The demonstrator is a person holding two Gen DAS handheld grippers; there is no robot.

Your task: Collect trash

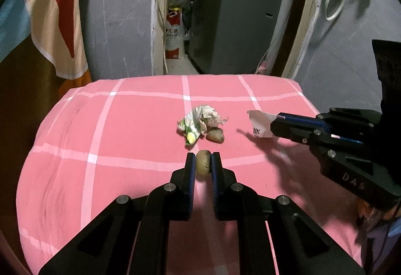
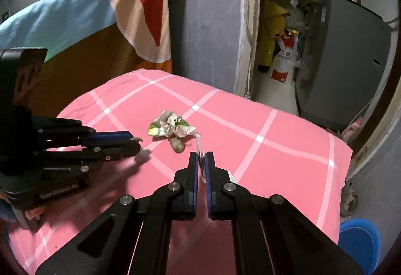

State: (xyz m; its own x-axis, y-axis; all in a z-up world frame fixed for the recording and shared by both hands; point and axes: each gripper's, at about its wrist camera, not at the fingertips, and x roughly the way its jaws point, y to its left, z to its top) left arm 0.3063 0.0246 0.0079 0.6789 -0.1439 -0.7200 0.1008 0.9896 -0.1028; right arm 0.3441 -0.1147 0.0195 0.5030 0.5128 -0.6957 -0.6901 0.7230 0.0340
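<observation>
Two pieces held: a brown lump (image 1: pixel 202 166) sits between the pads of the left hand-held gripper (image 1: pixel 203 162); a white paper scrap (image 1: pixel 259 124) is pinched edge-on in the right hand-held gripper (image 2: pixel 201 162).
Left on the bed: a crumpled wrapper (image 1: pixel 198 122) and a second brown lump (image 1: pixel 215 135) touching its near side, around the middle of the pink checked bed (image 1: pixel 125 124).
Key relation: both loose pieces lie straight ahead of the left hand-held gripper, just beyond its tips; from the right one they lie ahead and slightly left. The left looks nearer.
Wrapper axis: runs roughly across the bed, side to side in the left view.
Left jaws: nearly closed, gripping the lump.
Right jaws: fully closed on the scrap.
Bin: a blue container (image 2: pixel 358 245) shows past the bed's right edge; whether it is the bin, I cannot tell.
Judgement: both are full, so a drop-off probably comes first.
</observation>
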